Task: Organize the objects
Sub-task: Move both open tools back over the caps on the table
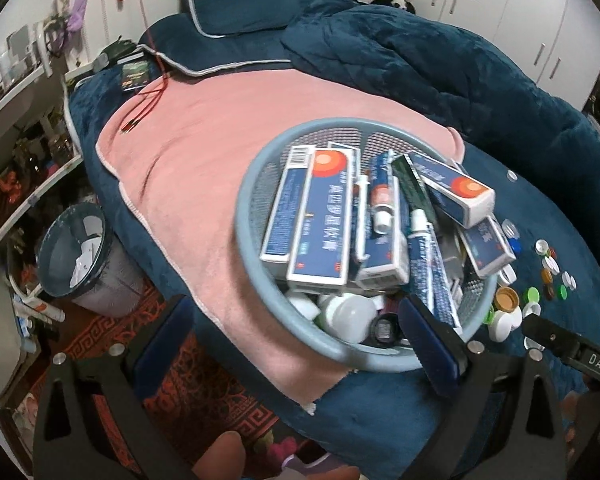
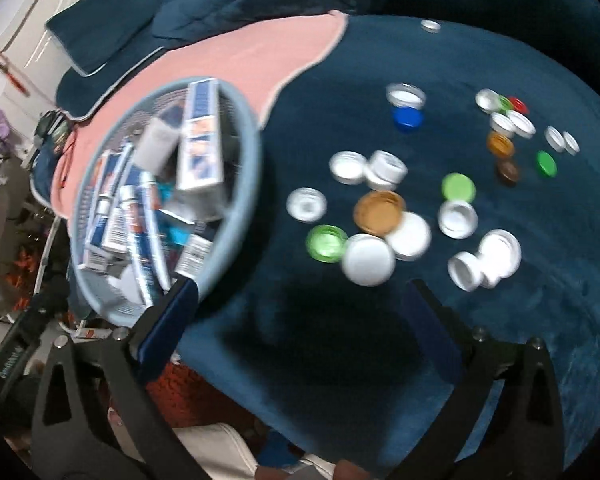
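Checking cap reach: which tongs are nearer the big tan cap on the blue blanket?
Right. The right tongs hang open just short of the tan cap, nothing between them. The left tongs straddle the basket rim, beside the caps.

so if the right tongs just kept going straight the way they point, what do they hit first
Probably the big white cap just ahead of the open, empty right tongs, or the bare blue blanket short of it. Blur and fisheye leave the depth unclear.

White wardrobes (image 1: pixel 540 20) lined the far wall; cluttered shelves (image 1: pixel 16 160) stood left, above a red patterned rug (image 1: pixel 204 380).
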Tool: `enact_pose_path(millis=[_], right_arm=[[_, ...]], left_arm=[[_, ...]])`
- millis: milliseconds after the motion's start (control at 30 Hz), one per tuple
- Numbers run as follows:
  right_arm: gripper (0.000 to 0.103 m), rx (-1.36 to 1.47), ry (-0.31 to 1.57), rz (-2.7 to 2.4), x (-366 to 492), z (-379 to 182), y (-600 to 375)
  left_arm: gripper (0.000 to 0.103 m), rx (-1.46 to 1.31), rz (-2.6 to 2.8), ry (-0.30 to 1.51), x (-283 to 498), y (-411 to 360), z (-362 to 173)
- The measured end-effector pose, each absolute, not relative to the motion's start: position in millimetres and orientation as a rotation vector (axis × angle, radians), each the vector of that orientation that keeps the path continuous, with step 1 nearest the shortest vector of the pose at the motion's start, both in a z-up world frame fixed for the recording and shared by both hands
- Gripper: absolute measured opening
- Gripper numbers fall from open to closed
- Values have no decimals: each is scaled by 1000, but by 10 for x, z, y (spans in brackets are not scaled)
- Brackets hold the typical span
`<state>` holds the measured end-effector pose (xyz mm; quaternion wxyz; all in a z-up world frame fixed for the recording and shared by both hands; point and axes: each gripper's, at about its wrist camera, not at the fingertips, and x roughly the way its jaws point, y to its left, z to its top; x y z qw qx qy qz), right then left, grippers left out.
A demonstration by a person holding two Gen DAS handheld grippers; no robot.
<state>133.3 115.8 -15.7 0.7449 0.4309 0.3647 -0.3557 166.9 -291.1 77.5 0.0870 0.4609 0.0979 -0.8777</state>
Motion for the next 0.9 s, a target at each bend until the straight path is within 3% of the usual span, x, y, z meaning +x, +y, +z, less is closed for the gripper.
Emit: enact_pose_path(millis=[400, 900], right_arm=[[103, 993, 800, -869, 567, -388, 1047], [103, 1154, 808, -1039, -429, -933, 838]], left_arm=[[102, 1418, -2743, 234, 1637, -2301, 811], [102, 1671, -2922, -143, 1635, -919, 461]])
